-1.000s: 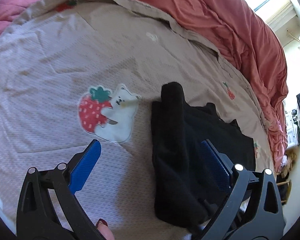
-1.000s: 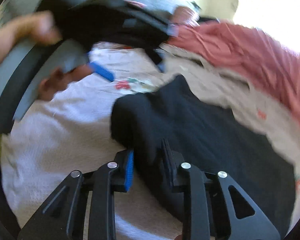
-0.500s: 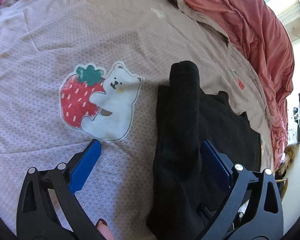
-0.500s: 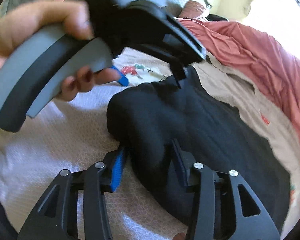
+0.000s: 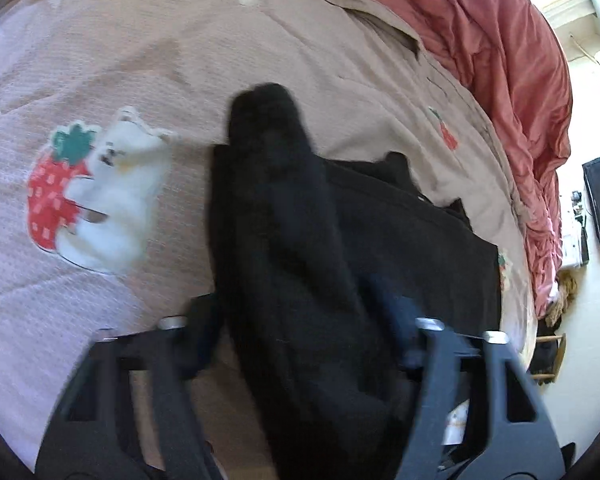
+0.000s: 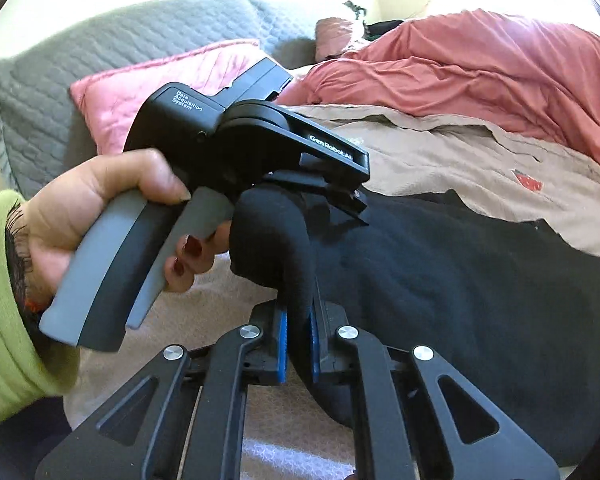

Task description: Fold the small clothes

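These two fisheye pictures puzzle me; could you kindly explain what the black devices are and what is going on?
A person holds a hand-squeezed claw in each hand, and each claw carries its own camera looking along its fingers. The right claw is shut on a fold of a black garment lying on a beige bedspread. That view also shows the left hand gripping the other tool. The left claw, seen from its own camera, has just been closing around the same garment, though blur hides whether it grips. A strawberry-and-bear patch decorates the bedspread.

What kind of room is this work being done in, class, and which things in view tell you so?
Most likely a bedroom: the black garment lies on a bed's beige strawberry-print cover, beside a rumpled pink duvet and a pink pillow.
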